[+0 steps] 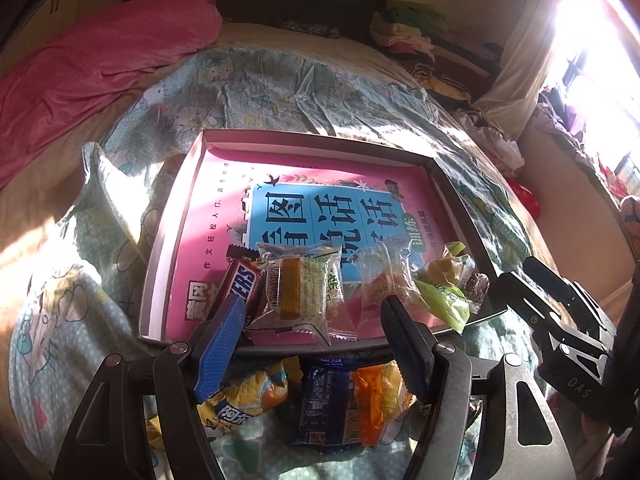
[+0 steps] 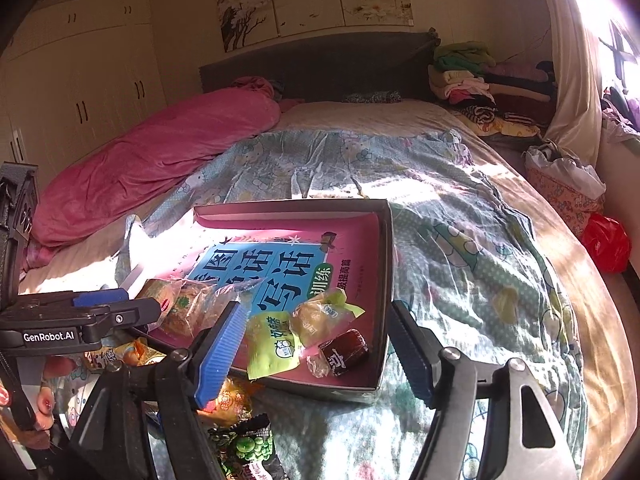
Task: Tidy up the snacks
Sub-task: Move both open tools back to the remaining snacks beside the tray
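A shallow box (image 1: 312, 136) lies on the bed with a pink and blue book (image 1: 320, 216) flat inside it. Along its near edge sit a Snickers bar (image 1: 240, 284), a clear-wrapped cake (image 1: 298, 292), green packets (image 1: 444, 300) and a dark wrapped candy (image 1: 478, 284). My left gripper (image 1: 316, 336) hovers open over that edge, its pads touching nothing. Beneath it, outside the box, lie a yellow packet (image 1: 244, 396) and a blue-orange packet (image 1: 340, 404). My right gripper (image 2: 318, 356) stands open above the box's near right corner (image 2: 386, 280). Below it lie the dark candy (image 2: 346, 350) and a green packet (image 2: 272, 346), neither gripped.
A rumpled cartoon-print quilt (image 2: 460, 240) covers the bed, with a pink duvet (image 2: 160, 160) at the left. Folded clothes (image 2: 472, 80) are stacked by the headboard and a red bag (image 2: 606, 242) lies at the right. A green pea packet (image 2: 248, 448) lies near me. Fingers of a hand (image 2: 44, 404) show at lower left.
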### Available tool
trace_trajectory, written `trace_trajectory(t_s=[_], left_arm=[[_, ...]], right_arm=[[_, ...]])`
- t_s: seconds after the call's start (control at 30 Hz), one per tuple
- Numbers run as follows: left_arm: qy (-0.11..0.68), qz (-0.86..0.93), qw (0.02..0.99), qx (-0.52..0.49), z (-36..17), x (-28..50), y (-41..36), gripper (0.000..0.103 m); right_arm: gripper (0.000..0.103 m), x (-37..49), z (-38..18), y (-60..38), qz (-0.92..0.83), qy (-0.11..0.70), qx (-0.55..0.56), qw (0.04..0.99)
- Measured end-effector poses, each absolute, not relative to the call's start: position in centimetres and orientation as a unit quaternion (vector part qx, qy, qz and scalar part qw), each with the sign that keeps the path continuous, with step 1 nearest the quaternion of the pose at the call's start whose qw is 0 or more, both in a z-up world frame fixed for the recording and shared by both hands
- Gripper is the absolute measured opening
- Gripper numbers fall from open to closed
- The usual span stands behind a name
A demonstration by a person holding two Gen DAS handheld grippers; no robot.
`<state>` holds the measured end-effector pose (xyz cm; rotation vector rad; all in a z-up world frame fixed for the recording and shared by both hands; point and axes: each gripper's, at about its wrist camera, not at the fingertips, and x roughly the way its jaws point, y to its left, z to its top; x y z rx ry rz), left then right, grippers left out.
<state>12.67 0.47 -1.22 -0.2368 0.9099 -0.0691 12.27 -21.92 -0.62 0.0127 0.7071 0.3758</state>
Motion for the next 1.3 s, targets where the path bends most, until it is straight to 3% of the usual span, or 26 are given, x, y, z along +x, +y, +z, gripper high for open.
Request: trace_trajectory(t_s=[0.7, 1.3], left_arm=[[0.410, -0.047, 0.902, -0.126, 1.8, 10.9, 1.2, 0.072], [0.407, -0.058, 0.904, -0.113, 2.2, 9.4, 0.9, 0.072]], right_arm=[[0.082, 10.0, 1.6, -21.5, 0.227, 0.293, 0.020, 0.929], [0.085, 8.6, 1.8, -20.7, 0.250, 0.294, 0.013, 0.922]])
